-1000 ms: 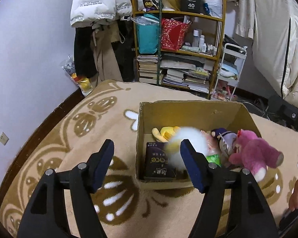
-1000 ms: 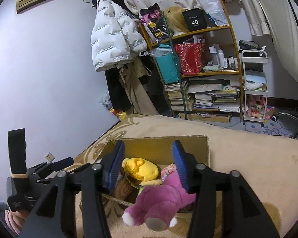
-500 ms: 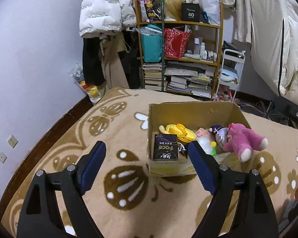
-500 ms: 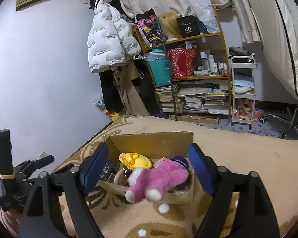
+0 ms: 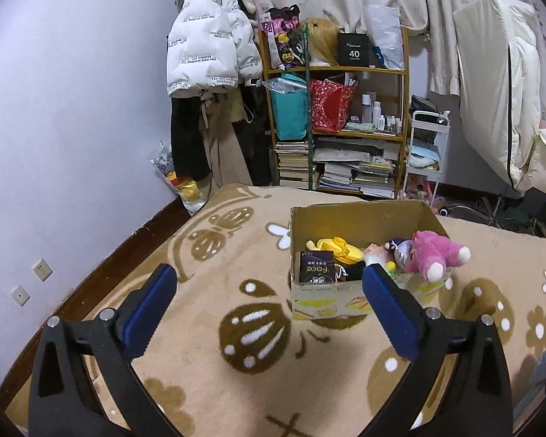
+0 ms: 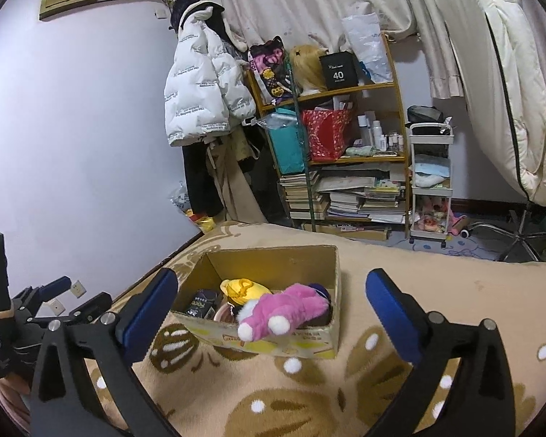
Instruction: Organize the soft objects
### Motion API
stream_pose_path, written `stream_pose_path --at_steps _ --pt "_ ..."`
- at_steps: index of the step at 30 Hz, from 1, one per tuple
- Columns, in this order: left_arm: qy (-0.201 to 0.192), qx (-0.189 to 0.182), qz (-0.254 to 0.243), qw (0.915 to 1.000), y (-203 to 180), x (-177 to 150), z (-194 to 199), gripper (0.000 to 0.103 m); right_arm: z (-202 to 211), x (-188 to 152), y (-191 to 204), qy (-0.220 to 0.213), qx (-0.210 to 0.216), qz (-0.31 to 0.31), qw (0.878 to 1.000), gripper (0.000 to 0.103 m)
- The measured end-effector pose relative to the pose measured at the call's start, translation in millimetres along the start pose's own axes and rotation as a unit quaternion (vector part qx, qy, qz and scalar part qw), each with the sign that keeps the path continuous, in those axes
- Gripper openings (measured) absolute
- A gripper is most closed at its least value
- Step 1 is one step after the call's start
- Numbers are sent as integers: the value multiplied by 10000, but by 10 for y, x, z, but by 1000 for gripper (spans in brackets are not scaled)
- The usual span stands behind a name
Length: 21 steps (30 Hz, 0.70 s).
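Note:
A cardboard box (image 5: pixel 331 300) stands on the patterned blanket and also shows in the right wrist view (image 6: pixel 273 260). A pink plush bear (image 5: pixel 435 255) lies over its near right corner, also seen in the right wrist view (image 6: pixel 285 311). A yellow plush (image 5: pixel 336 248), a doll with purple hair (image 5: pixel 398 251) and a black "Face" pack (image 5: pixel 315 266) lie inside. My left gripper (image 5: pixel 267 300) is open and empty, well back from the box. My right gripper (image 6: pixel 271 304) is open and empty, also back from it. The left gripper shows at the left edge of the right wrist view (image 6: pixel 60 296).
The beige blanket with brown patterns (image 5: pixel 236 327) covers the bed. A shelf of books and bags (image 5: pixel 338 138) stands against the far wall, with a white jacket (image 5: pixel 207 54) hanging left of it. A white trolley (image 6: pixel 431 185) stands right of the shelf.
Both grippers have pulled back and up from the box. My right gripper opened wide and let go of the pink bear, which now rests on the box edge.

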State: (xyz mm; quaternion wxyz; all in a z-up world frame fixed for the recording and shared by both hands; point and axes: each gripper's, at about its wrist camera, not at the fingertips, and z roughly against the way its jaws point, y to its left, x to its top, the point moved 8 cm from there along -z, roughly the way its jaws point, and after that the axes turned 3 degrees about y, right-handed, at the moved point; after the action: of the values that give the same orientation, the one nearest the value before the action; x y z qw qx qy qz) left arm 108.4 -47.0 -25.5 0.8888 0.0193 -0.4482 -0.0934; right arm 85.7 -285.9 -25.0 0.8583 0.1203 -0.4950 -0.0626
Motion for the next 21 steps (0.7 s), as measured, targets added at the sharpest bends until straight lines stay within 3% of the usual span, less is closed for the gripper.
stream_pose_path --at_steps 21 --pt "287 -89 -108 9995 -10 -208 -126 101 83 -317 -183 203 -683 228 9972 103"
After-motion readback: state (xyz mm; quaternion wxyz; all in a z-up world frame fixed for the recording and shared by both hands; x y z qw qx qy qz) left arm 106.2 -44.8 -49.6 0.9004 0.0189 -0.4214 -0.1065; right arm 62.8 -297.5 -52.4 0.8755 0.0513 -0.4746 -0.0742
